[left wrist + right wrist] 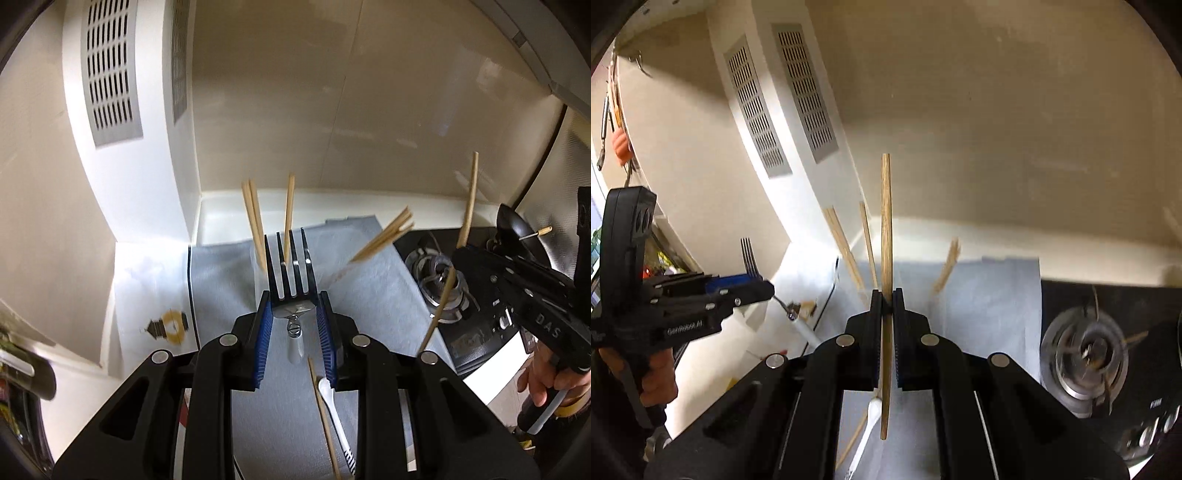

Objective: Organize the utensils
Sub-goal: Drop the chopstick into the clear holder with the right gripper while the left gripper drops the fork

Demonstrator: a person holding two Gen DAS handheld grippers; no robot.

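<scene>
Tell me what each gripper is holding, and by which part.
Left gripper grips a fork at the base of its tines. Right gripper pinches a single wooden chopstick around mid-length.

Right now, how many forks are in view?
1: a black-tined metal fork with a white handle, gripped in the left tongs. Others may be hidden.

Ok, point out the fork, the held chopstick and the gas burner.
fork (291,269): left wrist view, on the tines.
held chopstick (886,221): right wrist view, on the upper shaft.
gas burner (1086,354): right wrist view, on the metal ring.
</scene>
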